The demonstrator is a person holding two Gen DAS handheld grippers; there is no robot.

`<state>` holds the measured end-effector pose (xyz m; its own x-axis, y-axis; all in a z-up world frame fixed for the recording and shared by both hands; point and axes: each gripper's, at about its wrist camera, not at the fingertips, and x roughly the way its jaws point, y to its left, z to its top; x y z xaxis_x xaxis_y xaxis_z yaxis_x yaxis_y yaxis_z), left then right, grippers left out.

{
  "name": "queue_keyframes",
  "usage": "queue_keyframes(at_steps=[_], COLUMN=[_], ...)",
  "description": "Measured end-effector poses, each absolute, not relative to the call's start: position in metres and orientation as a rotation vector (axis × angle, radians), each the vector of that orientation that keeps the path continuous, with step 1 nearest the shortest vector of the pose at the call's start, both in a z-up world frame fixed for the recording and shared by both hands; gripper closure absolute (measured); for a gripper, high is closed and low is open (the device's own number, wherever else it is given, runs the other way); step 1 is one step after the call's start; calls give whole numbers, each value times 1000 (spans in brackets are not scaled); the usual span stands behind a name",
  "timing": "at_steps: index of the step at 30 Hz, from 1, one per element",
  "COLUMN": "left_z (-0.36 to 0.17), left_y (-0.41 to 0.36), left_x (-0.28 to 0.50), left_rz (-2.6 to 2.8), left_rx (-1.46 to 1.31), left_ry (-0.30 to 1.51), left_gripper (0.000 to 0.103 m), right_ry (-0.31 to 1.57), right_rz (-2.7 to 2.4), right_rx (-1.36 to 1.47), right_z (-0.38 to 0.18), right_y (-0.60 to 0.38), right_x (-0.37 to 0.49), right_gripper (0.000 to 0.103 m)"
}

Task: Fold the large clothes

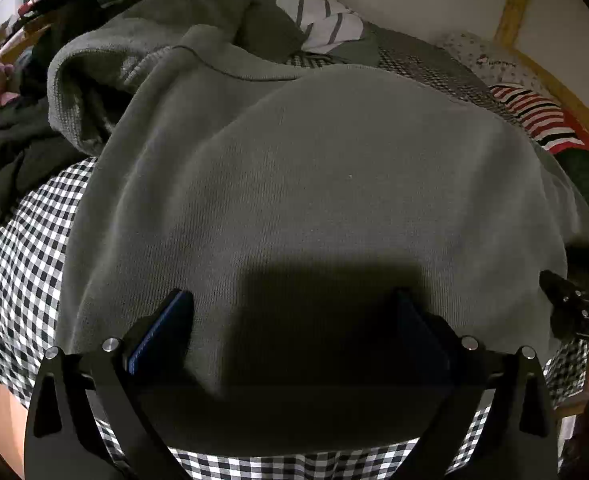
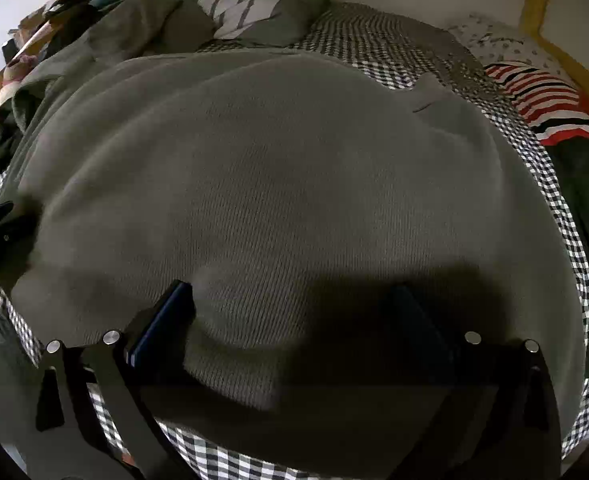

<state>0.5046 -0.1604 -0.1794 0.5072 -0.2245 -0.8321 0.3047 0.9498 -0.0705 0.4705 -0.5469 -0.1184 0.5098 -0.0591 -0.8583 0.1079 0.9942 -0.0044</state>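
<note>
In the left wrist view, the left claw (image 1: 290, 300) is hanging open over the near hem of the grey sweater (image 1: 294, 184), which is lying spread on the checkered bed cover (image 1: 18, 264), likely lining up a fold. In the right wrist view, the right claw (image 2: 294, 300) is likewise gaping, pressing a wrinkle into the sweater's near edge.

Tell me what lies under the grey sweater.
A black-and-white checked cloth shows around the grey sweater at its left, near and far edges. What lies under the sweater's middle is covered.
</note>
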Motion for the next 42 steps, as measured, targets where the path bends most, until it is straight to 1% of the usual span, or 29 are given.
queue_keyframes(at_steps=[3, 7, 10, 13, 16, 19, 21, 23, 29, 31, 32, 33, 34, 35, 36, 37, 39, 40, 41, 42], left_z=[-178, -163, -130, -107, -119, -160, -173, -175, -172, -170, -169, -168, -167, -167, -167, -168, -169, -169, -170, -170], left_y=[-160, -158, -159, -190, -231, -254, -261, -262, -258, -258, -257, -256, -256, -256, -257, -257, -257, -257, -258, -258], left_x=[504, 501, 487, 483, 500, 522, 522, 517, 522, 524, 526, 528, 530, 530, 529, 529, 527, 526, 526, 525], left_rz=[-321, -363, -409, -479, -478, -424, -400, -375, -382, -386, -386, -387, -386, -386, -387, -389, -392, -388, -382, -376], left_rx=[91, 57, -25, 4, 118, 221, 292, 304, 285, 278, 265, 249, 240, 243, 249, 258, 268, 269, 270, 270], left_ry=[995, 1001, 893, 843, 897, 1012, 982, 953, 1002, 1024, 1033, 1043, 1053, 1057, 1058, 1053, 1043, 1038, 1035, 1031], left_gripper=[4, 5, 5, 5, 5, 5, 4, 4, 5, 5, 5, 5, 5, 5, 5, 5, 5, 5, 5, 5], right_ry=[969, 852, 793, 784, 783, 762, 774, 769, 577, 607, 603, 590, 573, 551, 540, 532, 598, 655, 656, 621], right_rz=[-92, -51, -33, -63, -101, -118, -91, -52, 1, -48, -48, -37, -33, -36, -38, -25, -55, -81, -86, -82], right_rx=[130, 410, 596, 734, 879, 1043, 1087, 1078, 1196, 1193, 1250, 1284, 1295, 1283, 1271, 1258, 1230, 1231, 1257, 1278], right_z=[-109, -81, -74, -89, -112, -137, -148, -154, -156, -155, -162, -166, -168, -165, -161, -157, -158, -165, -174, -176], right_y=[-551, -578, -597, -611, -623, -631, -630, -629, -653, -661, -665, -668, -669, -671, -672, -670, -671, -671, -674, -675], right_x=[457, 409, 367, 339, 321, 306, 306, 309, 319, 325, 329, 331, 332, 332, 331, 333, 339, 345, 348, 347], right_gripper=[4, 4, 3, 3, 3, 3, 3, 3, 5, 5, 5, 8, 14, 33, 41, 42, 41, 40, 41, 36])
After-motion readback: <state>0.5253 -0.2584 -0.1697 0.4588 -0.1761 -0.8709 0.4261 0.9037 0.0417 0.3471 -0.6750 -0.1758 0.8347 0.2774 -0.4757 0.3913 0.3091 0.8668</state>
